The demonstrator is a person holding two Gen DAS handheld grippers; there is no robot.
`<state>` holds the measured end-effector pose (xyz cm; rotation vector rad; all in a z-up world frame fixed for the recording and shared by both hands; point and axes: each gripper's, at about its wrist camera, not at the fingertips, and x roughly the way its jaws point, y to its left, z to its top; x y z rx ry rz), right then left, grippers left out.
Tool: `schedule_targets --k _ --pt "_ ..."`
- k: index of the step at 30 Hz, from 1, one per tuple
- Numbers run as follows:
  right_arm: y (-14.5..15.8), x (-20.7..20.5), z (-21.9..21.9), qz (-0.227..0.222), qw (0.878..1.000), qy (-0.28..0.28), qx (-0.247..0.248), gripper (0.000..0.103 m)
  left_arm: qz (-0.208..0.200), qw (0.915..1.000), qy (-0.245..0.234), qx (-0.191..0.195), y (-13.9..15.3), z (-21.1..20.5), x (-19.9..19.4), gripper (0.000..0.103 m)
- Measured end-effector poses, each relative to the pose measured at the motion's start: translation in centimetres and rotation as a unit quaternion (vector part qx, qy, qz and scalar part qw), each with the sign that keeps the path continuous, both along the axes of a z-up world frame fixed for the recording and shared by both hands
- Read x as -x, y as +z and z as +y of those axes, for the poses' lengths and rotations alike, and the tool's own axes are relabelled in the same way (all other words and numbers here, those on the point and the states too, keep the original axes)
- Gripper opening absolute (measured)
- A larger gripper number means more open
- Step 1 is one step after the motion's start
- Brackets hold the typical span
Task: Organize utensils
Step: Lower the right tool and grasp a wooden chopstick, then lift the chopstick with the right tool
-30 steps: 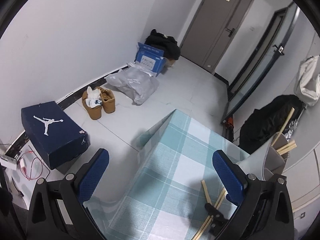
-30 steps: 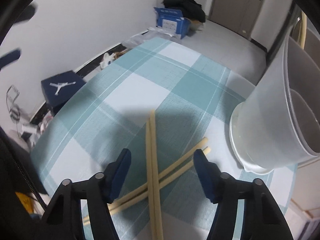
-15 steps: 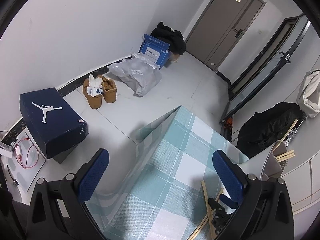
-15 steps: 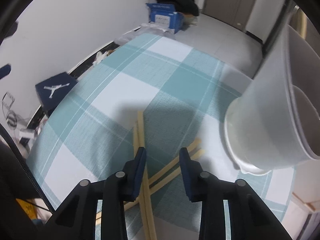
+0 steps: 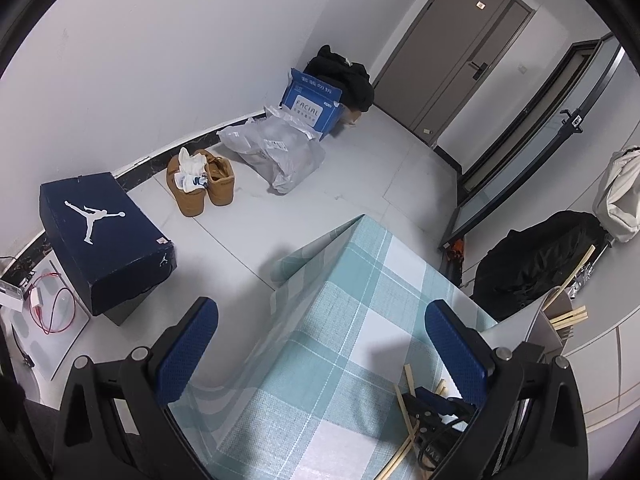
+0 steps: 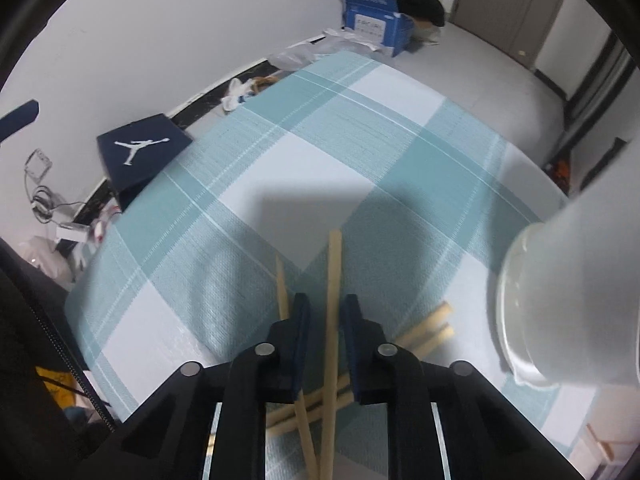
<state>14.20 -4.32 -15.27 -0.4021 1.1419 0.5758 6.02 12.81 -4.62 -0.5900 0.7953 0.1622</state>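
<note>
- Across the table: teal-and-white checked cloth (image 6: 280,152), draped over the near corner toward pale floor tiles.
- On the floor by the white wall: navy shoe box with a white jumping-figure logo (image 5: 100,236), crumpled grey plastic bag (image 5: 276,152), blue printed cardboard carton (image 5: 314,100), pair of tan suede boots (image 5: 200,180) stuffed with white paper.
- Against the far side: grey-brown door (image 5: 460,52), black bag (image 5: 540,260) beside the table.
- At the table's right edge: translucent white plastic utensil holder (image 6: 568,292), upright, with a few pale wooden chopsticks standing inside (seen from the left wrist view) (image 5: 568,316).
- Beside the holder's base, on the cloth: loose pile of pale wooden chopsticks (image 6: 332,280), crossed over one another, two lying flat toward the holder, two more angled away from the camera.
- Low over that pile: right gripper (image 6: 326,320), black frame with blue pads, pointing steeply down, jaws narrow and closing around one raised chopstick; pads close to the stick on both sides, contact not clear.
- Out past the table corner, above the floor: left gripper (image 5: 320,340), blue pads spread wide, nothing between them.
</note>
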Motion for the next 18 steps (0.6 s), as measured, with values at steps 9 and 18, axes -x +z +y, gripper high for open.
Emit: schedule_targets --k 9,18 --pt "1.7 2.3 -3.1 -0.02 1.0 -0.011 -0.005 0.005 -0.003 0.9999 -0.006 -0.01 0.2 -0.5 -0.1 0.102" --pt "1.5 4.9 -9.3 -0.006 0.999 -0.04 0.007 0.005 0.001 0.9994 -0.03 -0.017 0.3 -2.3 -0.7 0.102"
